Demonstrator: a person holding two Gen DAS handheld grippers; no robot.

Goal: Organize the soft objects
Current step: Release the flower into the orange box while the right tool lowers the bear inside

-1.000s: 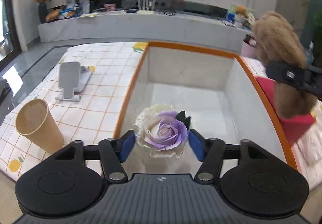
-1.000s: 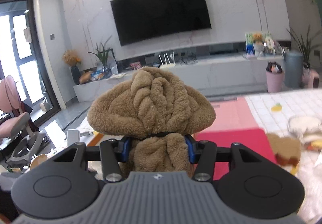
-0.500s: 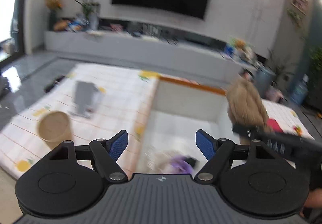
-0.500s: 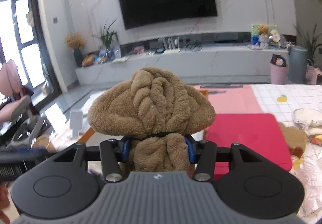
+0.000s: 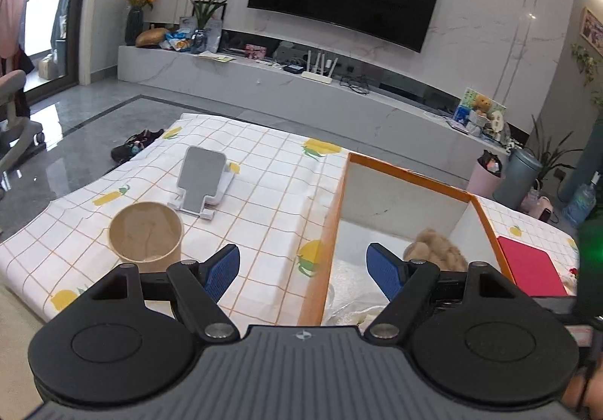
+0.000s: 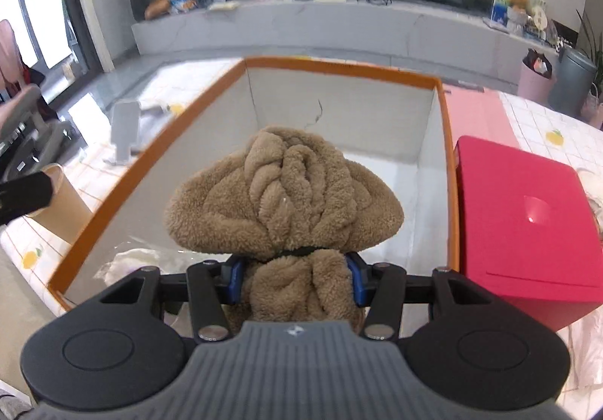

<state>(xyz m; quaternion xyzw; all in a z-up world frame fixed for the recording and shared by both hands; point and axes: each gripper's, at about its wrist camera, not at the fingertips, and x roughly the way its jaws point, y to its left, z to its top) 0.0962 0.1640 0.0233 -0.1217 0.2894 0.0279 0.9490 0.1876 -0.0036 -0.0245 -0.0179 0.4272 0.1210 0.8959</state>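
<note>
The right gripper (image 6: 294,278) was clamped on the brown plush (image 6: 284,199), held above the orange-rimmed box (image 6: 339,67). The left gripper (image 5: 303,271) was wide open and empty over the box's left wall. Recommended procedure: lower the plush to the box floor near the right wall, then release.

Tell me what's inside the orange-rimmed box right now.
In the orange-rimmed box, a clear-wrapped white bundle lies at the near left corner. The brown plush toy, clamped in the right gripper, hangs above the interior and hides the floor beneath it.
</note>
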